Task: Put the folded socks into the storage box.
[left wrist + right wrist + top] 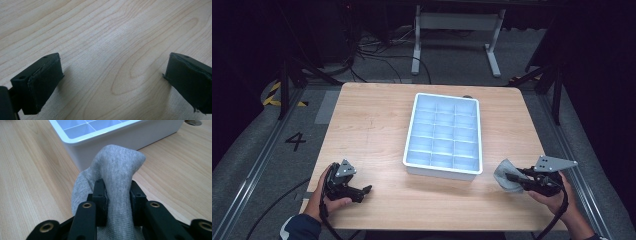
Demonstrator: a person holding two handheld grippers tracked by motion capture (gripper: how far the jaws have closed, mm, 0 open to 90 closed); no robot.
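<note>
The wooden bench spreads out ahead of both my tongs, pale grain running across it, and both of my hands rest near its near edge. Beyond the bench, farther from me than anything I hold, lies grey floor with a white frame standing on it and dark cables trailing about.

Between my two tongs and a little ahead of them sits the white divided tray, its many small compartments showing pale blue. It stands closer to my right tongs than to my left; in the right gripper view its near wall rises just beyond what I am holding.

My right tongs are closed tight on a grey sock. In the right gripper view the sock is pinched between the two black jaws, its bunched end bulging up above them and pointing toward the tray wall, with more of the fabric drooping down at the left side of the jaws. The sock hangs just short of the tray's near right corner, beside it and not inside any compartment.

My left tongs sit well apart from the tray, off to its near left. Their jaws stand wide apart and grip nothing; in the left gripper view bare wood lies between the two black pads.
</note>
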